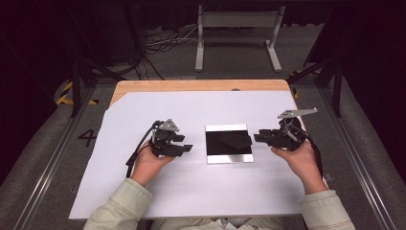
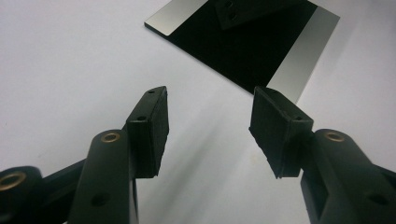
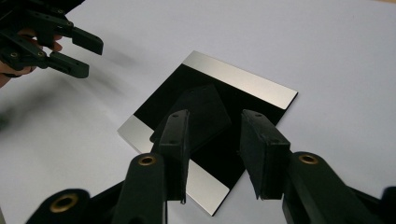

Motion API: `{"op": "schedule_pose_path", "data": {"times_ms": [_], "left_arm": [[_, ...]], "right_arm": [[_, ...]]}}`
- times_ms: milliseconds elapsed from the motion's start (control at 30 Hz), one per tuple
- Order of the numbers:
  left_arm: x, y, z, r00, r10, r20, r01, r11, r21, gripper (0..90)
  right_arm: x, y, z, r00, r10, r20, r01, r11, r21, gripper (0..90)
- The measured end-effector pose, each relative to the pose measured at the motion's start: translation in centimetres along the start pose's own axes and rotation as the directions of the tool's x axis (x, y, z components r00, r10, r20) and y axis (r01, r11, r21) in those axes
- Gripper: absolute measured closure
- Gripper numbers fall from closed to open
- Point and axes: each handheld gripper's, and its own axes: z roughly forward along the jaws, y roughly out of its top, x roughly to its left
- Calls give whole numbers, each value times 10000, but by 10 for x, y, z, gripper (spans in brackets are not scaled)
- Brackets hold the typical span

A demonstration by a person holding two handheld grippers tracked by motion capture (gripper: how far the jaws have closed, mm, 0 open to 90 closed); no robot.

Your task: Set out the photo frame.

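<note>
A square plate (image 1: 213, 143) with a black middle and silver strips on two sides lies flat at the centre of the white sheet. On its black part rests a dark flat piece (image 1: 235, 140), also seen in the right gripper view (image 3: 205, 109) and at the top edge of the left gripper view (image 2: 252, 11). My left gripper (image 1: 185, 143) (image 2: 208, 98) hovers left of the plate (image 2: 303, 51), open and empty. My right gripper (image 1: 258, 137) (image 3: 215, 119) is at the plate's right edge, pointing at the plate (image 3: 243, 84), open, with nothing between its pads. The left gripper (image 3: 88, 56) shows far off in the right gripper view.
A white sheet (image 1: 143, 191) covers most of the wooden table (image 1: 191, 85). A white metal stand (image 1: 237, 28) and cables (image 1: 163, 45) sit on the floor beyond the table. Dark rails run along both sides.
</note>
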Motion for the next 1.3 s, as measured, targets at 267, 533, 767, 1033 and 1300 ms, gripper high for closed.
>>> {"op": "schedule_pose_path", "data": {"times_ms": [267,533,767,1033,1300], "left_arm": [[1,-1,-1,10000,17,-27,-17,10000,28,473],[1,-3,-2,9999,-65,-86,65,10000,44,472],[3,-6,-5,9998,-147,-125,147,9999,13,472],[3,-8,-6,9997,-161,-187,162,9999,17,472],[4,-8,-6,9996,-192,-191,192,9998,5,467]], "right_arm": [[-9,13,10,9995,299,59,-302,9980,557,597],[-24,26,14,9852,1714,-58,-1694,9779,1224,560],[-32,34,18,9789,2044,-35,-2016,9681,1485,561],[-40,40,25,9663,2559,-288,-2472,9532,1739,561],[-47,40,34,9421,3312,-526,-3132,9250,2151,553]]}}
